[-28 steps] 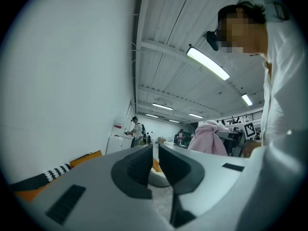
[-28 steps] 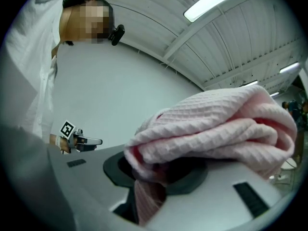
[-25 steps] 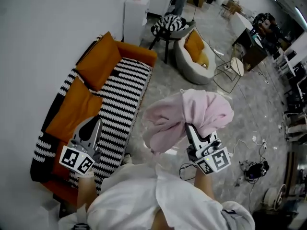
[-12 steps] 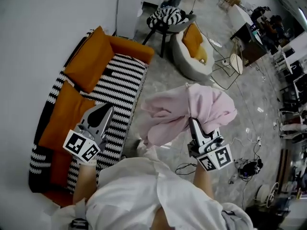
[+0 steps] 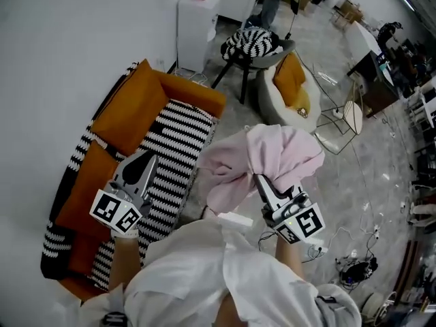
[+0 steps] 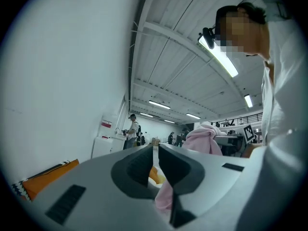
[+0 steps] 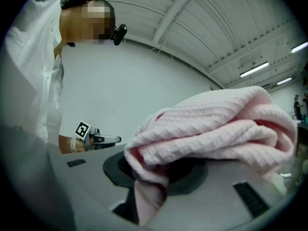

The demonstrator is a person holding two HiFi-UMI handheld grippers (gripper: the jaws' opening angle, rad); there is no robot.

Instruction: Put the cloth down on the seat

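Head view, right tool (image 5: 261, 181) clamping bunched pink waffle-knit cloth (image 5: 276, 154), left tool (image 5: 150, 155) nearly closed, empty, black-and-white striped seat (image 5: 178, 131) nearby.

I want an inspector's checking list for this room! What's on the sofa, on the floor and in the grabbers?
Surface: sofa seat, black-and-white striped cover, no cloth on it yet.
Job's things: pink cloth, bunched, held up beside the sofa's edge.
Clutter: two orange cushions on the sofa.
Grippers: right gripper shut on the pink cloth; left gripper above the seat, jaws close together, nothing between them.
Cables: loose cables on the floor to the right.
Surroundings: white round chair with an orange cushion, stool with a striped cushion, white cabinet, people far off.
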